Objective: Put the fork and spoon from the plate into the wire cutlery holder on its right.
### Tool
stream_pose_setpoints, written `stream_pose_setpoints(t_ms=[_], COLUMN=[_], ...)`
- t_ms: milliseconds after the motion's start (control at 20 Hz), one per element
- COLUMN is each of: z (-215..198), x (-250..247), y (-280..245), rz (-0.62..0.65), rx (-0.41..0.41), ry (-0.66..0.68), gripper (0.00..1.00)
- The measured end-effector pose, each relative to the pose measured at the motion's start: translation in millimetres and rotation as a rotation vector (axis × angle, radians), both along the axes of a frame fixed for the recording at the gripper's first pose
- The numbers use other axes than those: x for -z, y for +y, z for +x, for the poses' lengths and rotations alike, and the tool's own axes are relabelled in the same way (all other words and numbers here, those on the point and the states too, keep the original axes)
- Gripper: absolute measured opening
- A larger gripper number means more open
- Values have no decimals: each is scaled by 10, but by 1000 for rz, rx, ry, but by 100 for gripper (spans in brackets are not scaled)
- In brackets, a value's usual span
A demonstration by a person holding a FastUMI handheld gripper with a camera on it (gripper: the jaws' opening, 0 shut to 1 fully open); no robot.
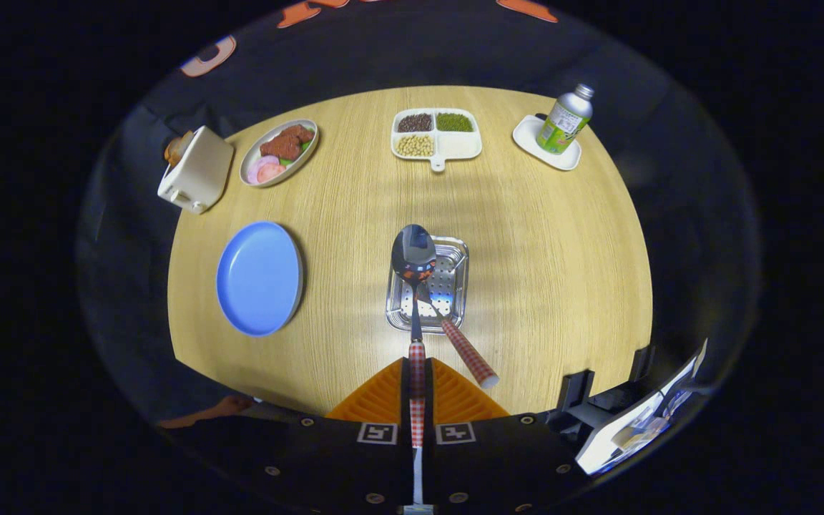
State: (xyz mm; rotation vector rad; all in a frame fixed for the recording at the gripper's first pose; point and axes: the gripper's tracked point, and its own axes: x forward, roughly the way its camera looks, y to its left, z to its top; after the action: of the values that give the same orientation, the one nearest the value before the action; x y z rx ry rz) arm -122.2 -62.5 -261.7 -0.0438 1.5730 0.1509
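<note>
My gripper (417,390) is shut on the checked handle of the spoon (414,257), whose shiny bowl points away from me and hangs over the left part of the metal cutlery holder (455,247). The fork (463,347) stands slanted in the holder, its checked handle leaning out toward me, just right of my fingers. The blue plate (260,277) lies bare on the wooden table, left of the holder.
At the table's far side are a white toaster (195,170), an oval dish of food (280,151), a divided tray of beans (435,133) and a green bottle (563,120) on a white coaster. Dark equipment (619,408) sits near the front right edge.
</note>
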Motion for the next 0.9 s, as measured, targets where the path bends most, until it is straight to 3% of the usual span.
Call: stream_pose_setpoints(t_ms=[300,600,900], z=[-108,-9,165], x=[94,228,348], y=[-91,-90,-82], rz=[-10,25,31], rx=[-127,-108,-66], ry=[237,400,427], gripper=[5,5,9])
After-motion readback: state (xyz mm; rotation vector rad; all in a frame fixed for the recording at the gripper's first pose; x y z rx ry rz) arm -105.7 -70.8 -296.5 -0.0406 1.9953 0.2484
